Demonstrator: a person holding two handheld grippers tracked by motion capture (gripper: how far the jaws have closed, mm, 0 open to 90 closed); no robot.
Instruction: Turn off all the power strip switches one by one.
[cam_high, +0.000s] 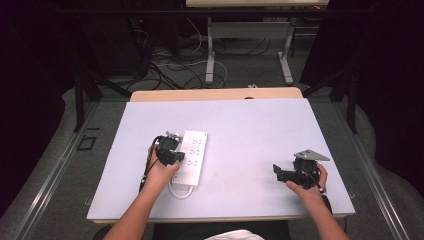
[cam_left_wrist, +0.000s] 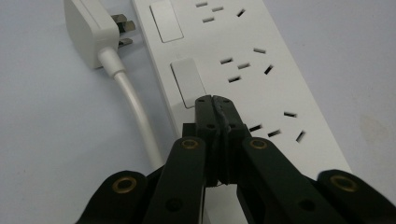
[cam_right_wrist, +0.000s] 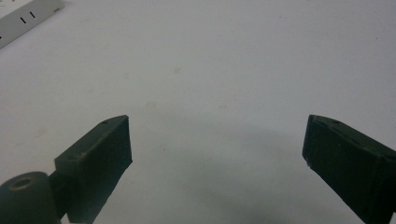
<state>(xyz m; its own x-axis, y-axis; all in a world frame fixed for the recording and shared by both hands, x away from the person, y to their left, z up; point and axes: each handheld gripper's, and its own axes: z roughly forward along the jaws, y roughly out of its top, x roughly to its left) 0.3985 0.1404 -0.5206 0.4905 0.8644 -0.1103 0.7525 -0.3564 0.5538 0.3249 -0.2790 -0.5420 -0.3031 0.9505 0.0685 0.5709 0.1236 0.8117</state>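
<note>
Left gripper view: left hand-held gripper (cam_left_wrist: 215, 100), jaws pressed together, tips touching the power strip (cam_left_wrist: 261, 79) beside a switch (cam_left_wrist: 188, 82).

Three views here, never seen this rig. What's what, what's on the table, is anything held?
No robot: a person holds a two-jaw gripper in each hand.

The high view looks down on the table from above the person's side. The left gripper is over a white power strip; the right gripper hovers over bare table further right.

The left gripper view looks along that gripper's own jaws. They are shut together with nothing between them, the tips at the edge of a rocker switch on the strip. The strip's own plug and cord lie beside it.

The right gripper view shows its jaws wide apart over the table, empty, with a corner of the strip at top left.

Nothing is held.
</note>
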